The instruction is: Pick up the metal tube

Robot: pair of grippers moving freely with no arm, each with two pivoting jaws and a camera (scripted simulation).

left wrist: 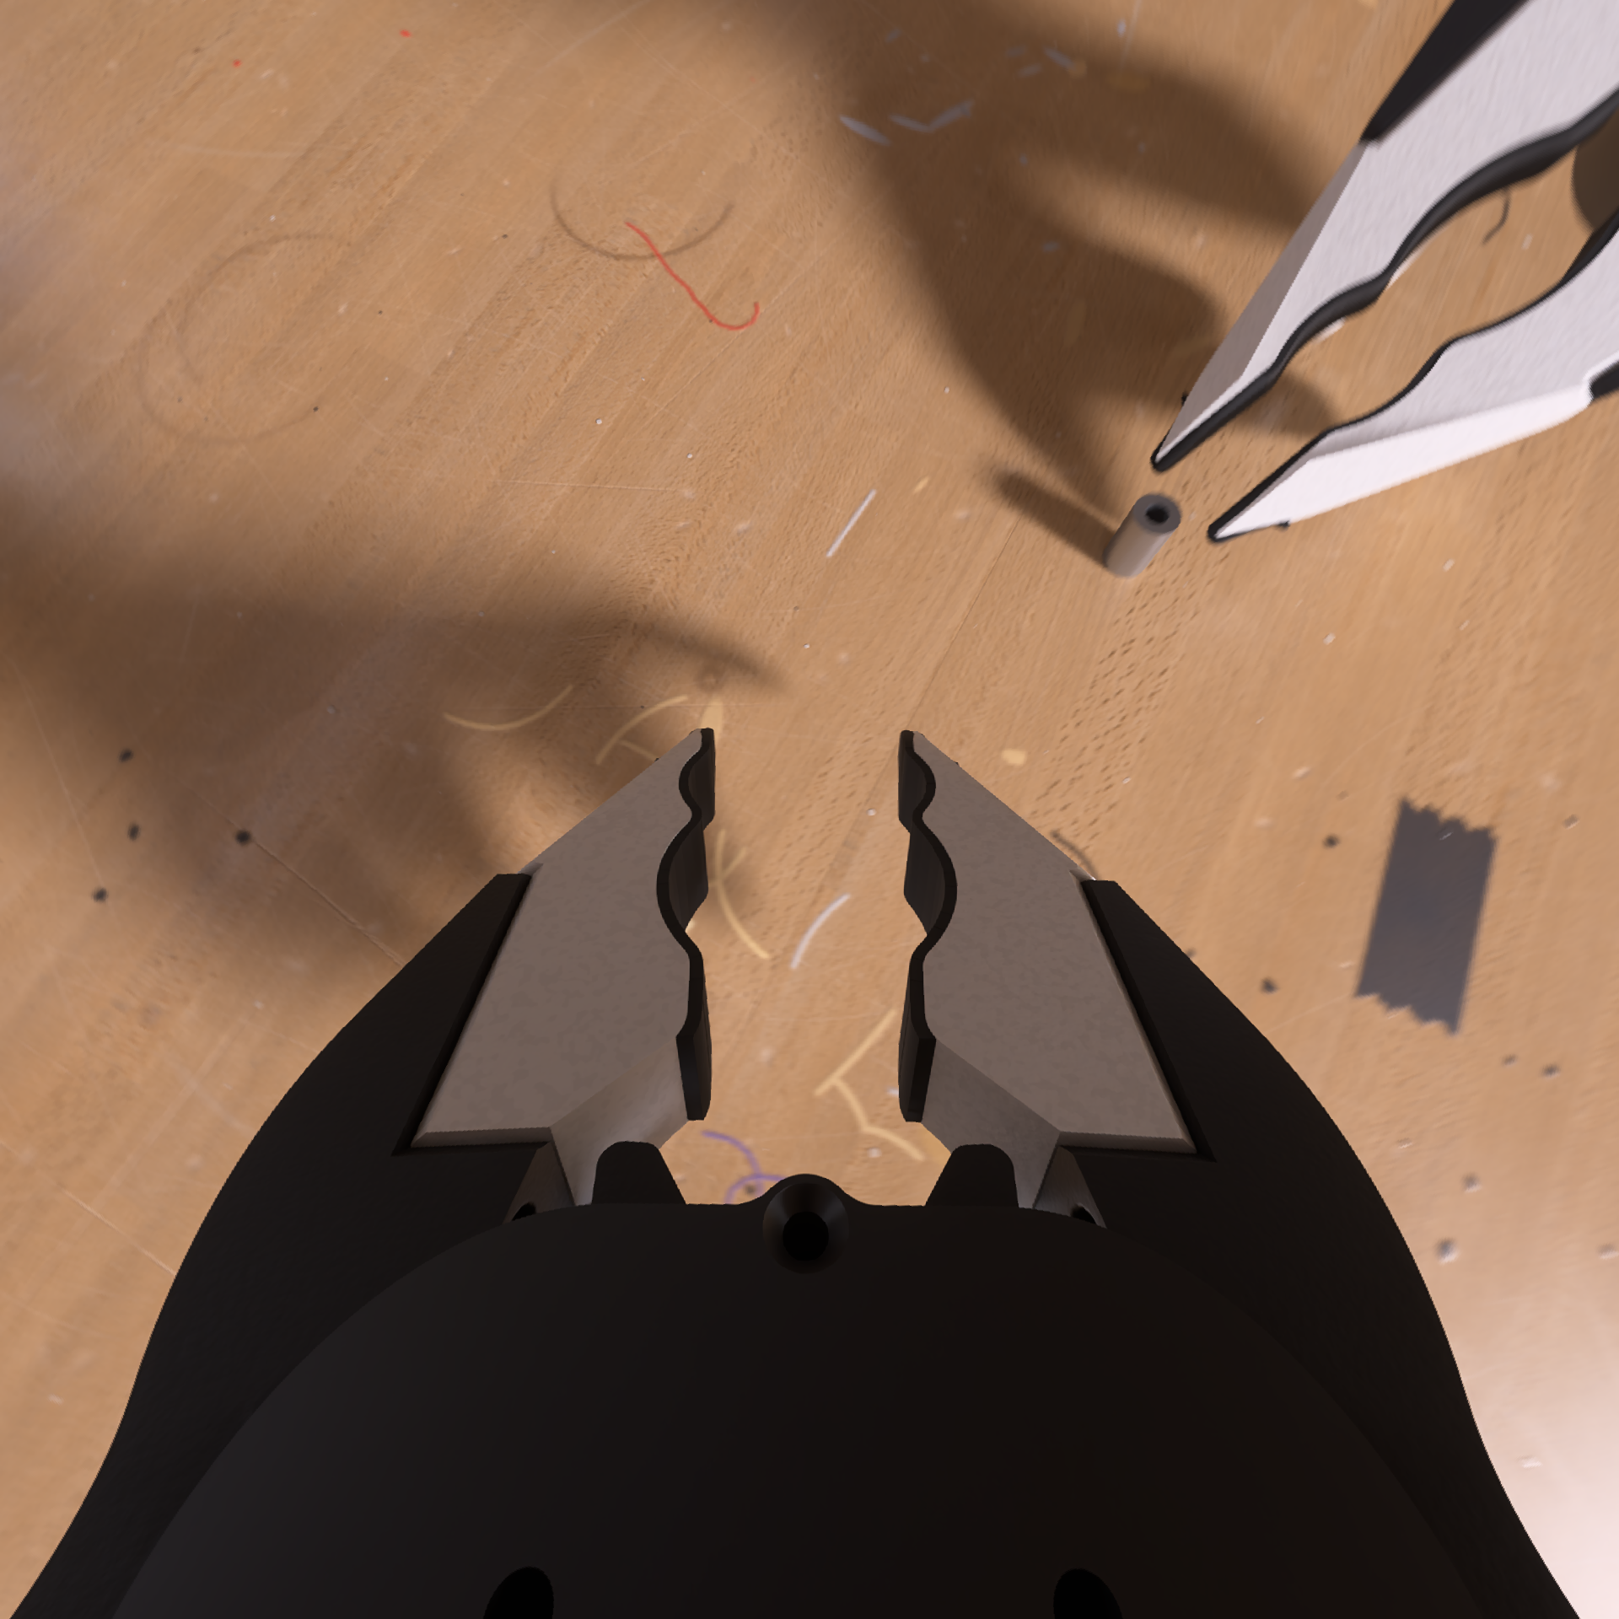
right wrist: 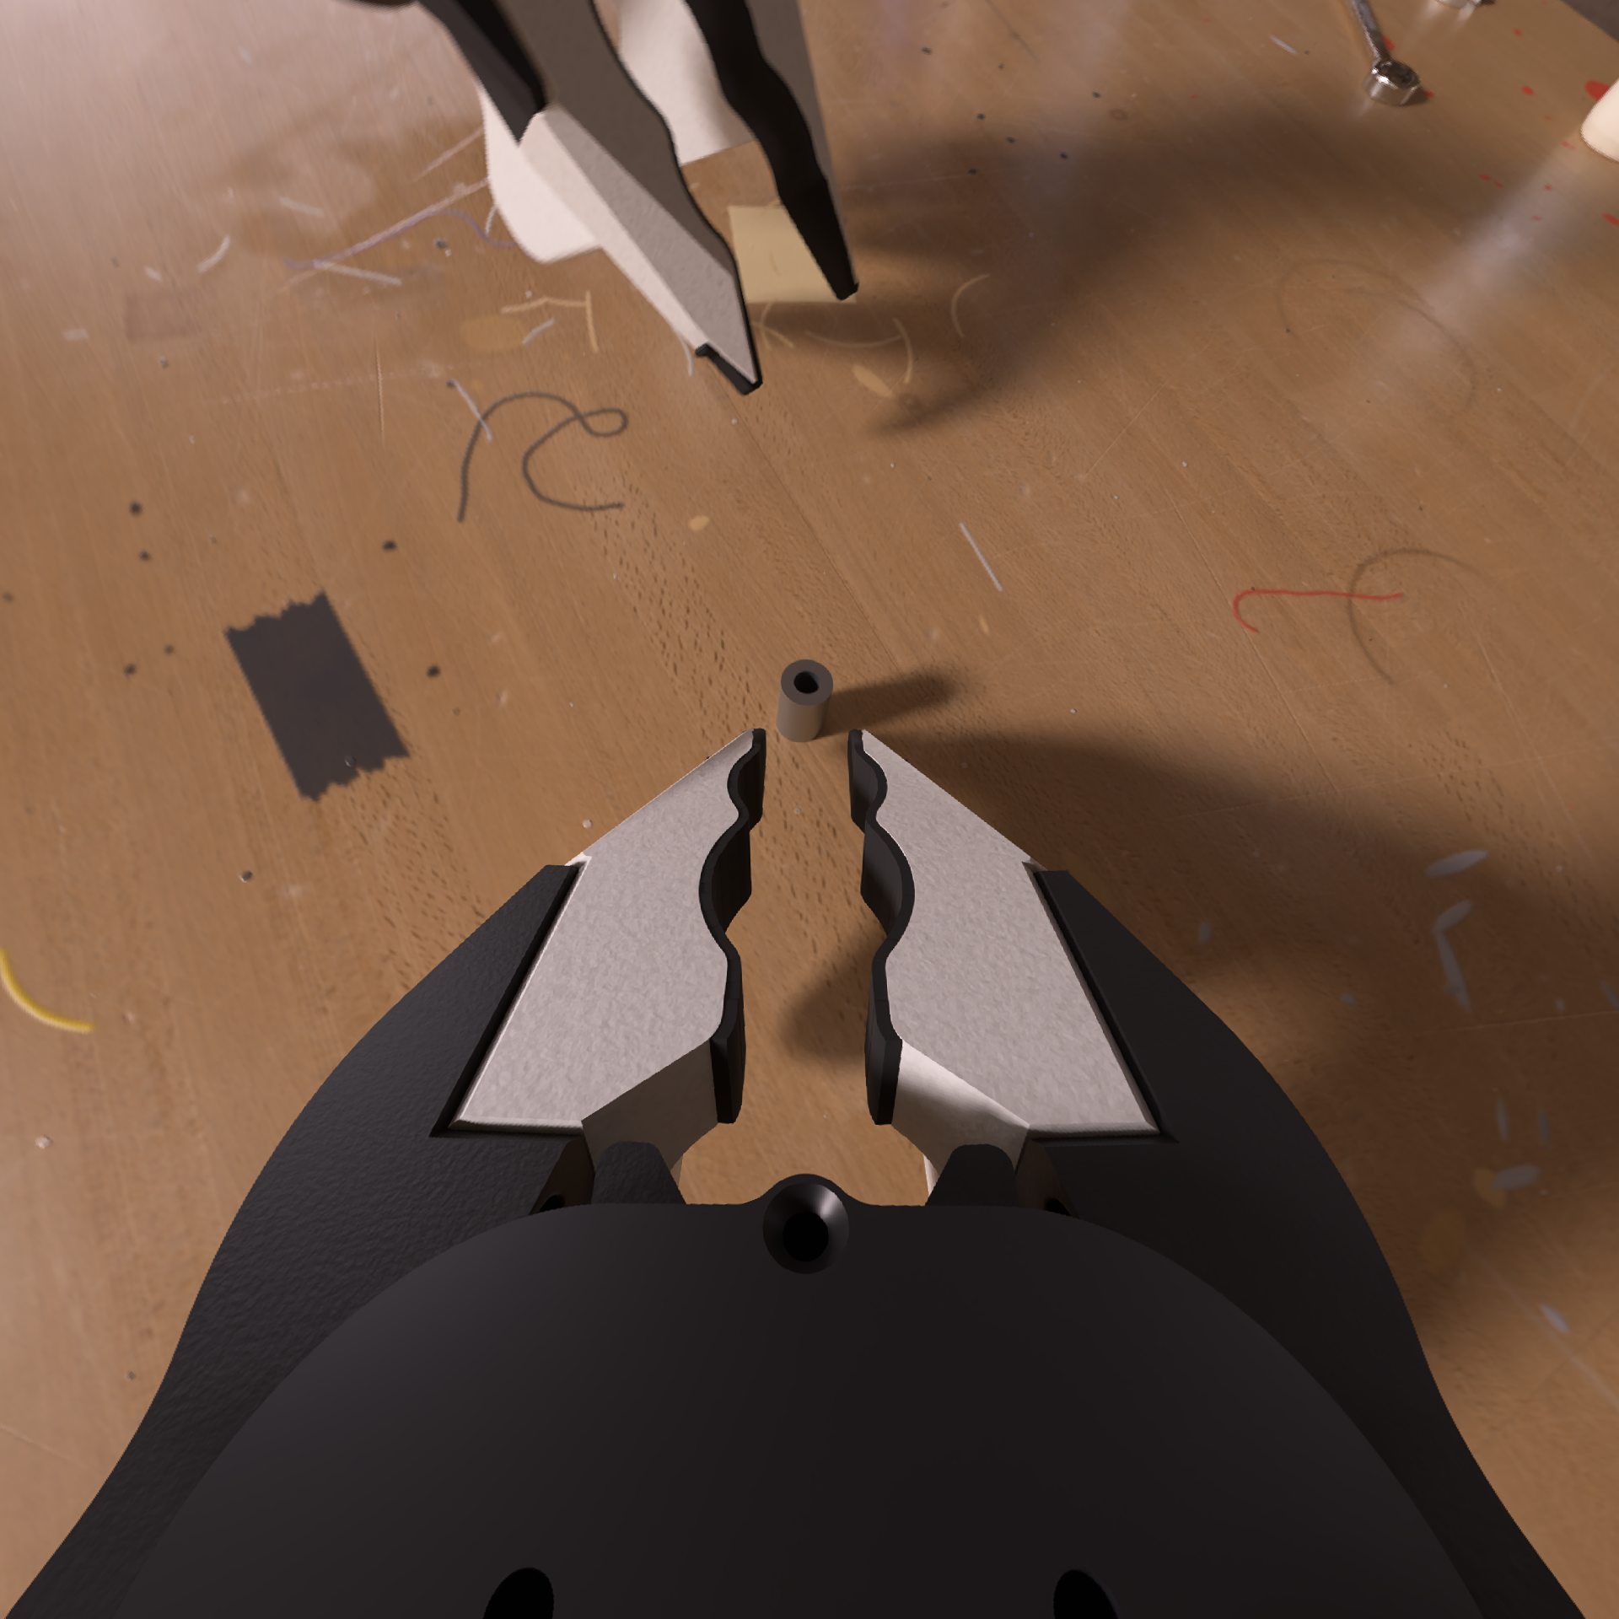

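The metal tube (right wrist: pixel 802 711) is a short grey cylinder with a hole through it, standing upright on the wooden table. In the right wrist view it sits just beyond my right gripper (right wrist: pixel 806 736), centred on the gap between the open fingertips, which do not touch it. In the left wrist view the tube (left wrist: pixel 1146 543) is at the right, with the right gripper (left wrist: pixel 1187 495) just above it. My left gripper (left wrist: pixel 806 736) is open and empty over bare wood, well away from the tube. It also shows in the right wrist view (right wrist: pixel 802 337), beyond the tube.
A dark strip of tape (right wrist: pixel 315 696) lies on the table left of the tube. A wrench (right wrist: pixel 1380 61) lies at the far right and a pale sticky note (right wrist: pixel 775 254) under the left gripper. Scraps of thread and shavings are scattered on the wooden table (right wrist: pixel 1139 491).
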